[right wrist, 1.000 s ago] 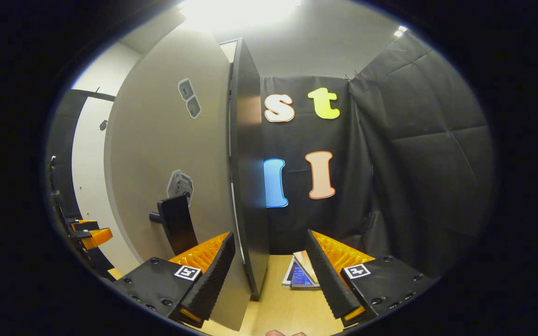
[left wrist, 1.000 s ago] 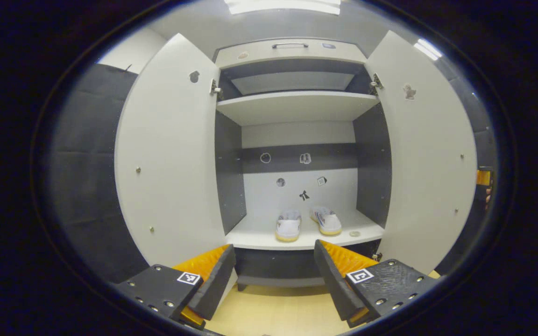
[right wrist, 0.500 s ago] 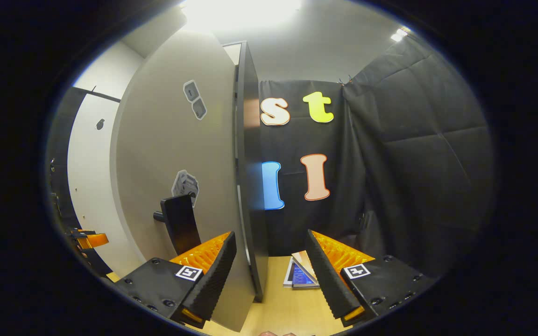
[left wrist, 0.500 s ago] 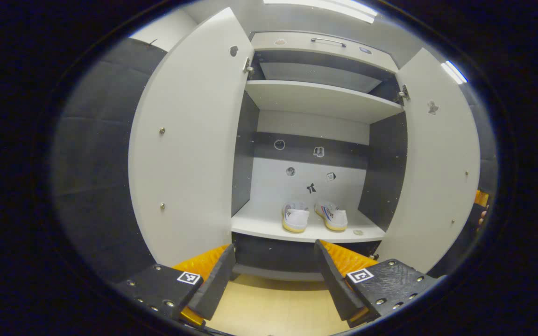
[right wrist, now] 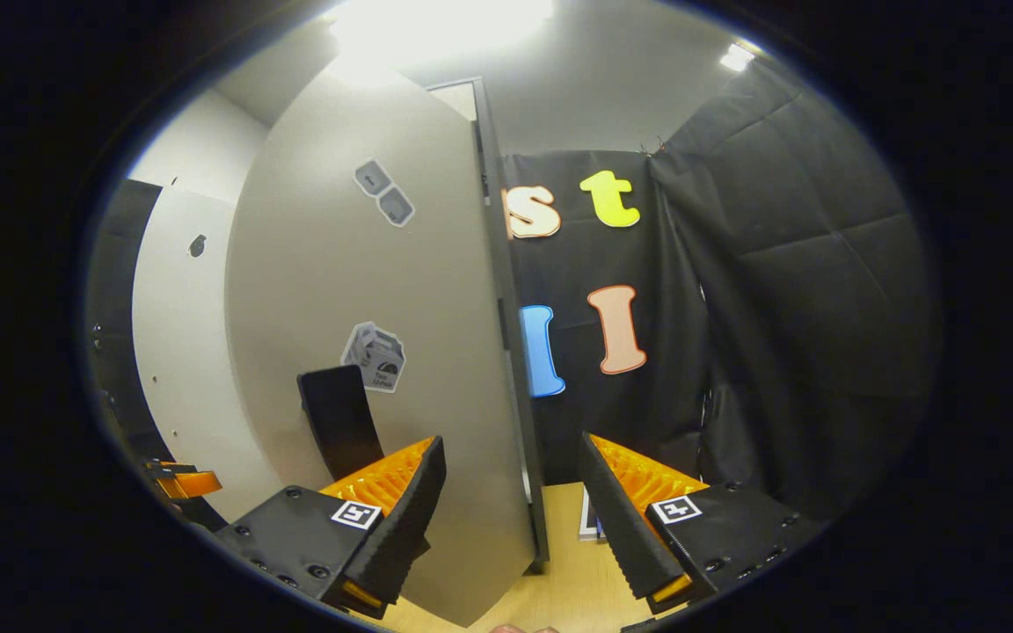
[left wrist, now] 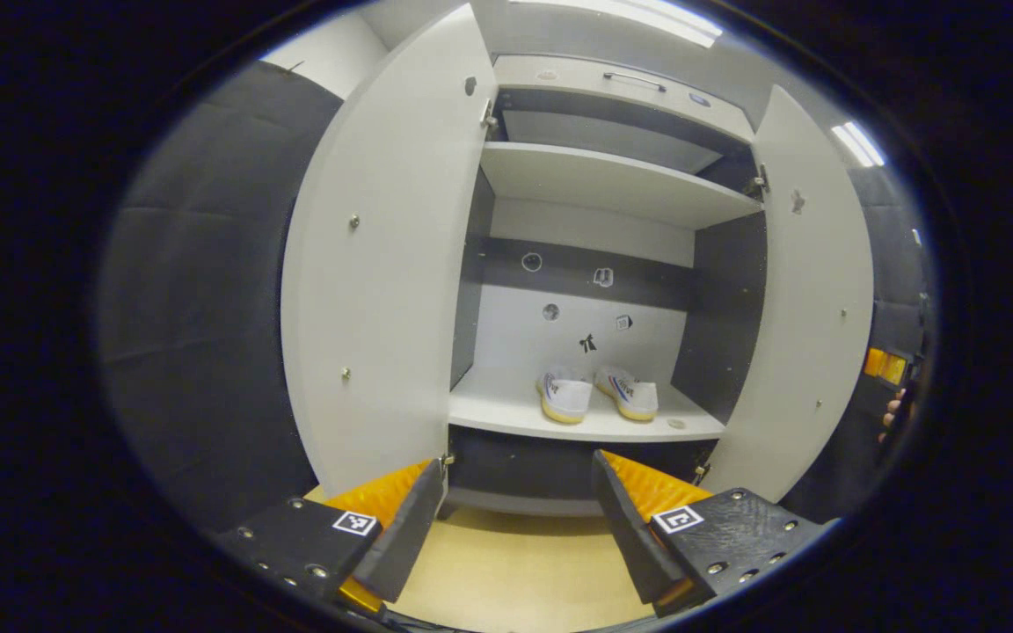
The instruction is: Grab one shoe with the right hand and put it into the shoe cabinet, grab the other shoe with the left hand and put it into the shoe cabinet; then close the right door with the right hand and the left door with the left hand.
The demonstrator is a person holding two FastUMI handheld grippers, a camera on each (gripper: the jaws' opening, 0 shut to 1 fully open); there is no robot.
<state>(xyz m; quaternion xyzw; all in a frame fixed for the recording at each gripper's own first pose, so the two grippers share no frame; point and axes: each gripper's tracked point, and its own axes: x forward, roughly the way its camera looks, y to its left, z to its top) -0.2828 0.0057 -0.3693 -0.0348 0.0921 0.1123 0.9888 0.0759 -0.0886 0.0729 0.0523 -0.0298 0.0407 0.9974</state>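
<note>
In the left gripper view, the left door (left wrist: 375,264) stands open at the left, its lower corner just above the tip of the left gripper's (left wrist: 515,519) left-hand finger. The left gripper's fingers are spread wide and hold nothing; the wooden floor (left wrist: 515,571) shows between them. Ahead and above the fingers, well apart from them, the shoe cabinet (left wrist: 612,176) is open. Two white shoes (left wrist: 599,394) sit side by side on its lower shelf (left wrist: 506,413), heels toward the camera. The right door (left wrist: 810,290) stands open at the right. Past its outer edge, part of an orange-and-black gripper and some fingertips of a hand are visible.

In the right gripper view, the right gripper (right wrist: 511,519) has its fingers spread wide, gripping nothing. The right door (right wrist: 383,352) stands edge-on between them: its outer face with a black handle (right wrist: 339,422) lies just beside the left-hand finger, and its dark edge runs down the gap. The right-hand finger is apart from the door.
</note>
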